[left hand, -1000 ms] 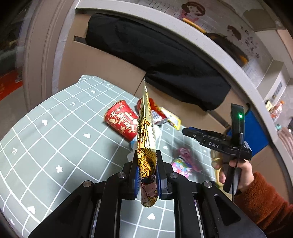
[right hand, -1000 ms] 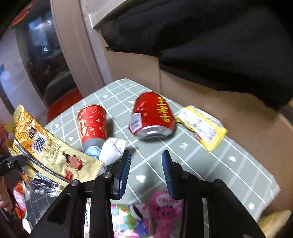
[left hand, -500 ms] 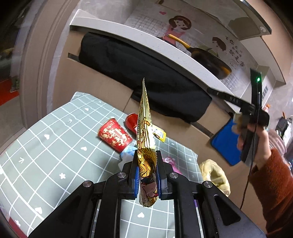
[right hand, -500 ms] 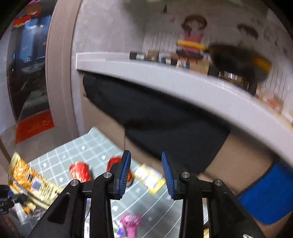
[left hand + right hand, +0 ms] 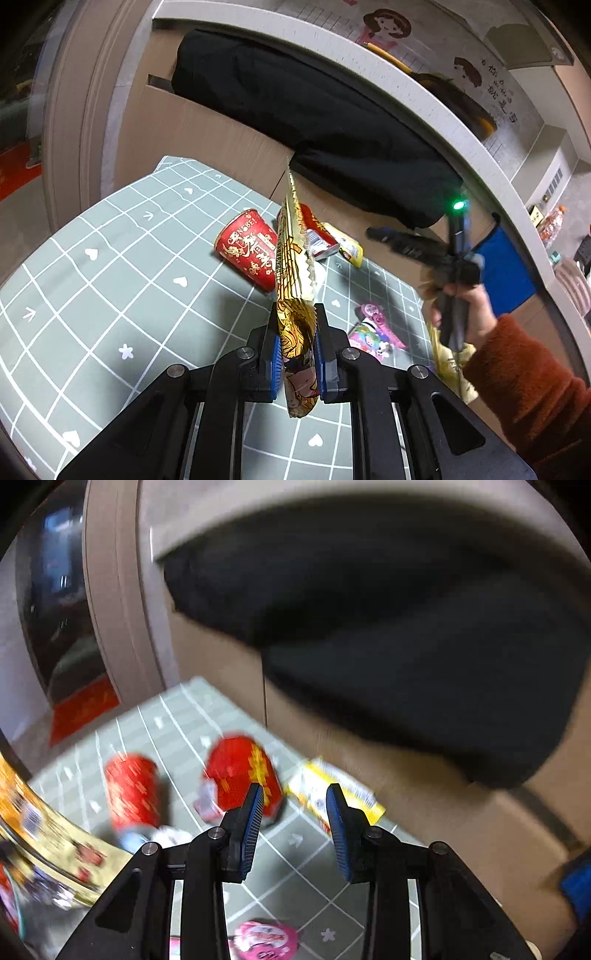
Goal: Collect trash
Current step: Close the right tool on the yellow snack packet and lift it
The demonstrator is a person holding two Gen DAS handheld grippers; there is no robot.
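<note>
My left gripper (image 5: 297, 349) is shut on a gold snack wrapper (image 5: 291, 254) that stands upright above the green grid mat (image 5: 110, 266). The wrapper also shows in the right wrist view (image 5: 44, 830) at the far left. On the mat lie a red paper cup (image 5: 249, 254), a red can (image 5: 317, 236), a yellow packet (image 5: 349, 249) and pink wrappers (image 5: 373, 328). My right gripper (image 5: 295, 827) is open and empty, held in the air above the can (image 5: 236, 771) and yellow packet (image 5: 332, 794). It also shows in the left wrist view (image 5: 424, 251), blurred.
A black cloth (image 5: 314, 122) hangs over a cardboard box (image 5: 207, 140) behind the mat. A white counter edge (image 5: 406, 85) runs above. A blue pad (image 5: 506, 266) and a yellowish bag (image 5: 450, 365) are at the right.
The right gripper swung up high, then came back down toward the can and packet. The left gripper kept hold of the gold wrapper and stayed about level.
</note>
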